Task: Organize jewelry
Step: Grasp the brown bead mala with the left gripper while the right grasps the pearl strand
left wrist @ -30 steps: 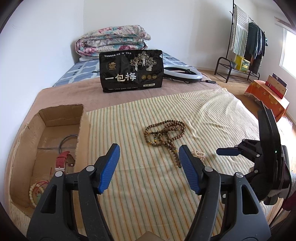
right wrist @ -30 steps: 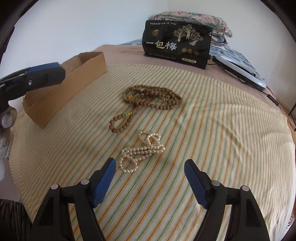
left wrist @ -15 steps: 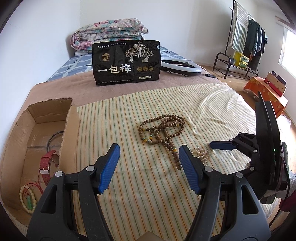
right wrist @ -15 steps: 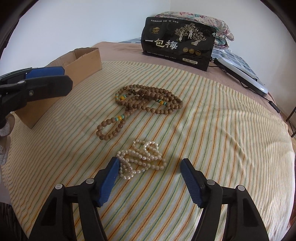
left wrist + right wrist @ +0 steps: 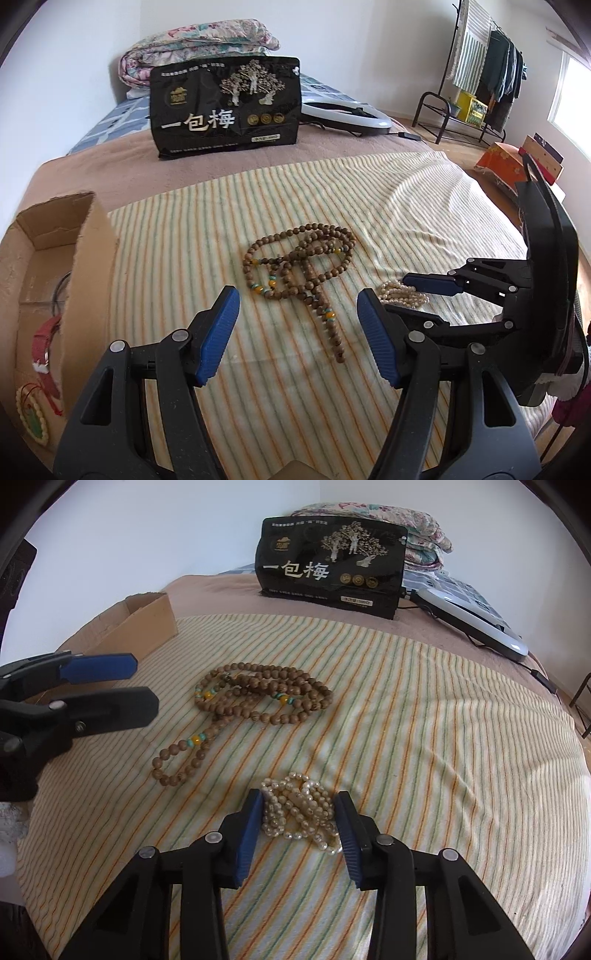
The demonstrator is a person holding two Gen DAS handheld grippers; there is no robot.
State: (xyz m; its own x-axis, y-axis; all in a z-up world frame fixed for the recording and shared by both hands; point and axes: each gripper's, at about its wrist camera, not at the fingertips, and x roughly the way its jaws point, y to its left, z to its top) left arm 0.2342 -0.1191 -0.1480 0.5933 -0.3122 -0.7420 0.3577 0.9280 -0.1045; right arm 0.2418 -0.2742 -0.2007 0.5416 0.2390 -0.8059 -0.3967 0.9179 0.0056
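A pearl necklace (image 5: 301,814) lies bunched on the striped cloth, between the blue pads of my right gripper (image 5: 300,812), whose jaws have closed in against both sides of the pile. It also shows in the left wrist view (image 5: 400,293). A brown wooden bead necklace (image 5: 255,701) (image 5: 301,266) lies further out on the cloth. My left gripper (image 5: 297,314) is open and empty, hovering just short of the wooden beads. A cardboard box (image 5: 92,236) at the left holds a red watch strap (image 5: 42,343) and a pale bead bracelet (image 5: 31,417).
A black snack bag (image 5: 225,107) stands at the back of the bed. A white ring light (image 5: 345,116) lies behind it to the right, folded quilts (image 5: 195,44) behind. A clothes rack (image 5: 476,70) and an orange stool (image 5: 506,168) stand off the bed's right side.
My right gripper moved forward and down onto the pearl necklace and its jaws narrowed around it. My left gripper drifted right and forward toward the wooden beads, staying open.
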